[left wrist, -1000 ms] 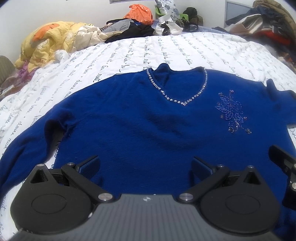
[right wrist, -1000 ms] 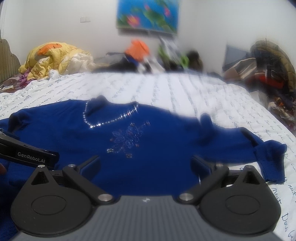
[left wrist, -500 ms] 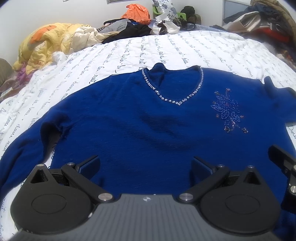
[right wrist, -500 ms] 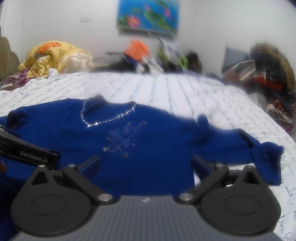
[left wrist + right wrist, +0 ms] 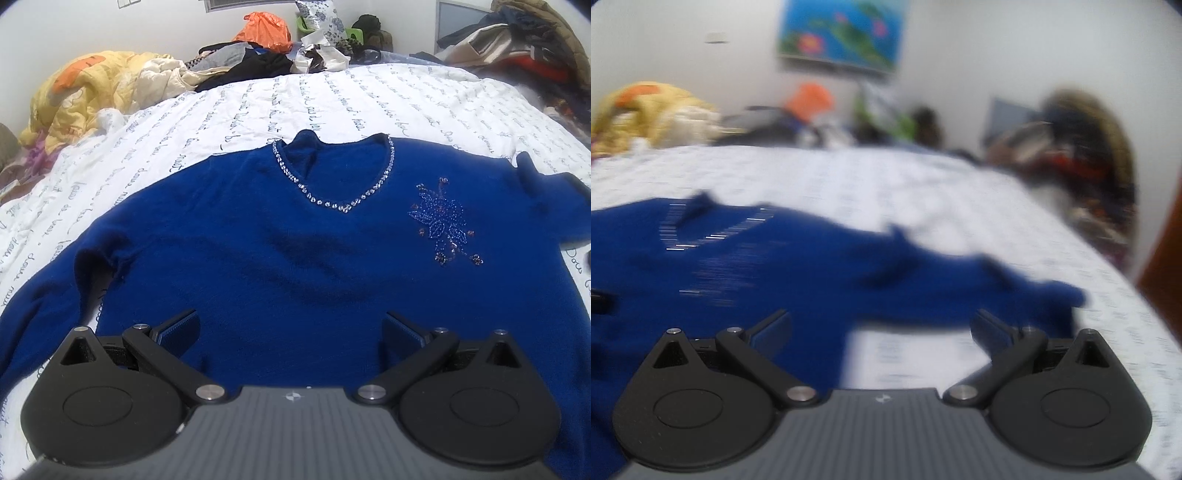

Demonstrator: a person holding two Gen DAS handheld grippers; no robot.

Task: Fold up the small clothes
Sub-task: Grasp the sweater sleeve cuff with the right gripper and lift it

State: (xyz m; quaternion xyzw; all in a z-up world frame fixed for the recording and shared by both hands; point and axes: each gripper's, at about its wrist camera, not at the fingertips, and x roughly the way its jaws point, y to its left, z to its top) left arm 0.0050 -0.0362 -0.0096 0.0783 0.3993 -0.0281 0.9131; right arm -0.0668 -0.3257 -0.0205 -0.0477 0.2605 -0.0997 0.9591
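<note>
A royal-blue sweater (image 5: 295,251) lies spread face up on the bed, with a rhinestone V neckline (image 5: 332,203) and a beaded flower (image 5: 443,229) on its chest. Its left sleeve (image 5: 40,306) trails down at the left. My left gripper (image 5: 291,328) is open and empty, low over the sweater's lower body. In the blurred right wrist view the sweater (image 5: 757,273) fills the left, and its right sleeve (image 5: 1008,291) stretches rightward. My right gripper (image 5: 881,328) is open and empty, over the gap between the body and that sleeve.
The bed has a white sheet with script print (image 5: 369,103). A yellow quilt (image 5: 85,96) is heaped at the back left. Mixed clothes and an orange bag (image 5: 264,29) lie along the far edge. More clothes (image 5: 524,44) pile at the right.
The right gripper has swung quickly to the right, so the sweater slid left in its view and the sleeve gap now lies ahead. The left gripper has barely moved.
</note>
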